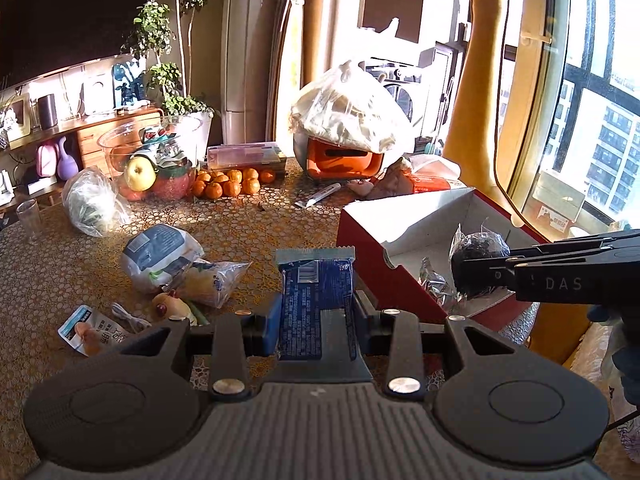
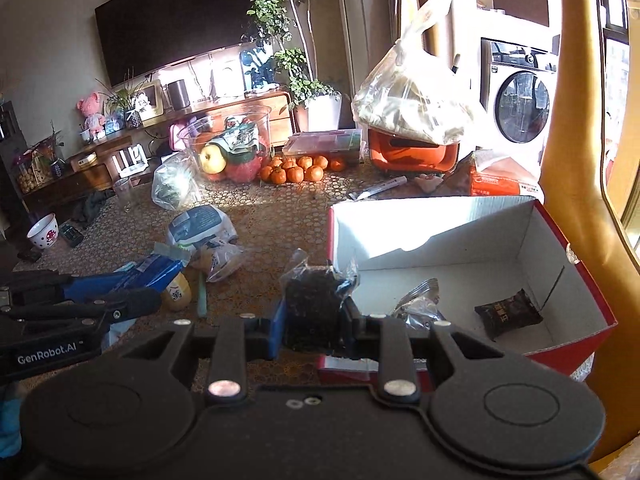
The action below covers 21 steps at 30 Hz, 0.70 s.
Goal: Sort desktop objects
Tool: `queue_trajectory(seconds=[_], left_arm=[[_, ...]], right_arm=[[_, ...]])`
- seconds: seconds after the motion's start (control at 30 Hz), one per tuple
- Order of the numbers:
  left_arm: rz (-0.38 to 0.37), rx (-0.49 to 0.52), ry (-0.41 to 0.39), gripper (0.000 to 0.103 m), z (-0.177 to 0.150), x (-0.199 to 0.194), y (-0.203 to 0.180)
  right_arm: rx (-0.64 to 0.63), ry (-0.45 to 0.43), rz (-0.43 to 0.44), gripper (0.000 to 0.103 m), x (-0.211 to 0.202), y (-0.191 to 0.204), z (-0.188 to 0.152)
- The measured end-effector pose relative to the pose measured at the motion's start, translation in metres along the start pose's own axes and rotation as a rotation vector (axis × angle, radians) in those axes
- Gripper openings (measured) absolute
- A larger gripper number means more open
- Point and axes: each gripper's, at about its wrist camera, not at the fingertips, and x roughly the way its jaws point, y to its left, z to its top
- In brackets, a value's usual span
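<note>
Table (image 1: 248, 216) with honeycomb-pattern cover, cluttered, sunlit at far side. Red box (image 2: 576, 280) with white inside, open, at table's right edge. In box: crumpled clear wrapper (image 2: 420, 300) near front wall, dark packet (image 2: 508, 312) toward right corner. Orange container (image 1: 344, 160) at far side, under white plastic bag (image 1: 352, 116). Clear bowl (image 1: 120, 144) with apple (image 1: 140, 174) and other fruit at far left. Row of mandarins (image 1: 232, 182) just beside bowl, in front of flat clear case (image 1: 244, 156). Green-filled bag (image 1: 92, 204) left of bowl, glass (image 1: 29, 216) further left. White-grey pouch (image 1: 160, 256) mid-table, clear yellowish bag (image 1: 212, 280) touching it. Small snack sachet (image 1: 92, 330) near front left edge. Tube (image 1: 318, 196) lying near orange container.

Left tool (image 1: 316, 320) pinching blue packet (image 1: 316, 288) between pads, packet pointing away from camera, held above table just left of box. Right tool (image 2: 316, 320) pinching black wrapped lump (image 2: 316, 300) in clear film, held at box's front left corner, over the wall edge. Both tools side by side, near each other, not touching.
</note>
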Motion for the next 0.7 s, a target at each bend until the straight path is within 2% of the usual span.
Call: queue_trajectory(seconds=[0.7], left_arm=[[-0.094, 0.157, 0.021, 0.035, 0.032, 0.057, -0.078]], right_arm=[[0.025, 0.032, -0.096, 0.028, 0.004, -0.090, 0.014]])
